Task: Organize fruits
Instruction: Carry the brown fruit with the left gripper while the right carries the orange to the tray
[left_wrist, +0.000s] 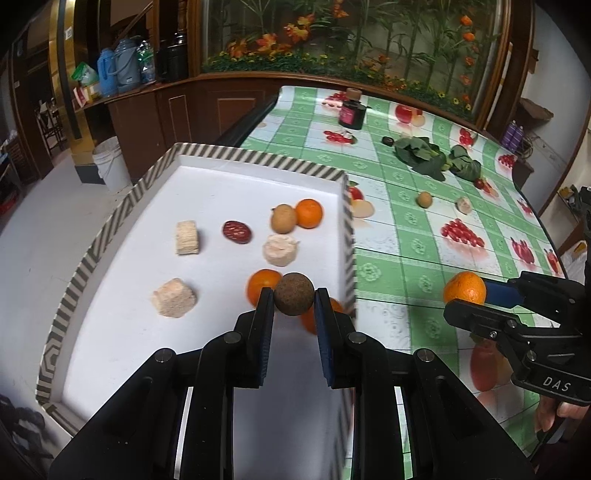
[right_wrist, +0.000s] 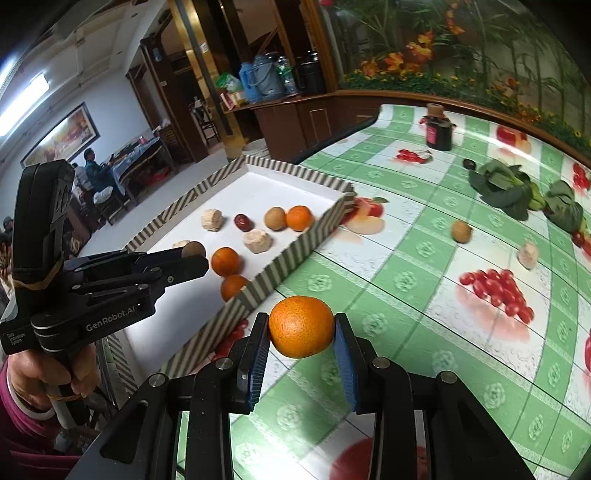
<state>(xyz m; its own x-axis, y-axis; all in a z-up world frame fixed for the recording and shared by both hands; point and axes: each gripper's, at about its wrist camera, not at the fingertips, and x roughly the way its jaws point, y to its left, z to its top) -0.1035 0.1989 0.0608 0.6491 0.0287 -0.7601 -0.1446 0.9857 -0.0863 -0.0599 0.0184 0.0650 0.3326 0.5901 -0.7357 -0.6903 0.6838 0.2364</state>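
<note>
A brown ball (left_wrist: 294, 294) is clamped in the left tongs (left_wrist: 294, 299) above the striped tray (left_wrist: 258, 157), where three oranges and other pieces lie. An orange (right_wrist: 301, 326) is gripped by the right tongs (right_wrist: 301, 332) over the counter (right_wrist: 406, 280), just beside the tray.

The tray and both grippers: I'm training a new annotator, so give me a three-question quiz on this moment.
1. True or false: the left gripper holds a brown ball above the striped tray.
2. What does the right gripper hold? A) mandarin B) red date C) leafy greens
3. How many oranges lie inside the tray?

Key: 1 true; 2 A, the mandarin, over the tablecloth beside the tray; 3 three.
</note>
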